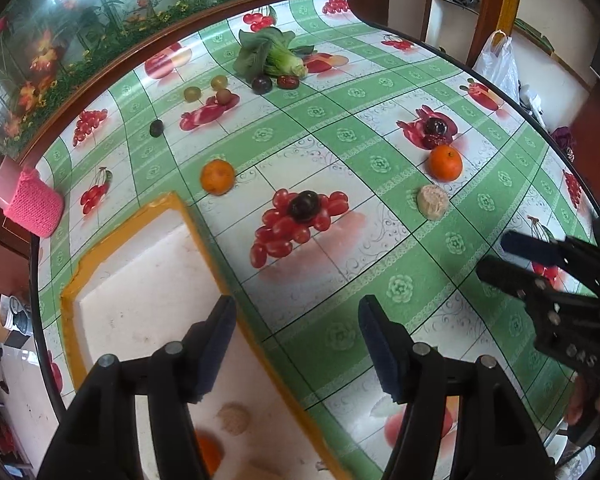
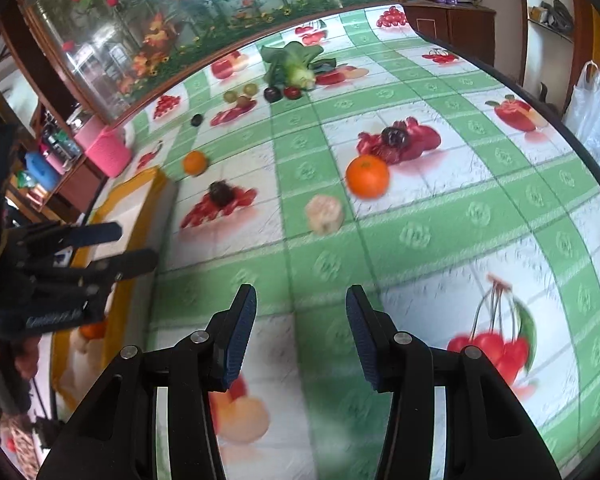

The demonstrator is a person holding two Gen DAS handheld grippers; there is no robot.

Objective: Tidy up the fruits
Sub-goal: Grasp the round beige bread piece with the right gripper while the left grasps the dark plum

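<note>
A white foam tray with an orange rim [image 1: 132,280] lies at the table's left; it holds an orange [image 1: 208,452] and a beige cake [image 1: 232,418]. My left gripper [image 1: 298,320] is open and empty over the tray's right edge. My right gripper [image 2: 300,308] is open and empty above the tablecloth, and shows in the left wrist view [image 1: 496,256]. On the table lie two oranges [image 1: 217,176] [image 1: 445,162], a beige cake [image 1: 433,201], and dark plums [image 1: 305,205] [image 1: 436,125]. The near orange [image 2: 367,176] and cake [image 2: 324,213] lie ahead of my right gripper.
Bok choy [image 1: 268,56], a dark plum [image 1: 262,84], a red date [image 1: 287,81], green grapes [image 1: 192,93] and a small dark fruit [image 1: 156,127] lie at the far side. A pink knitted cup [image 1: 32,204] stands at the left edge. A white plastic bag [image 1: 498,62] hangs beyond the right edge.
</note>
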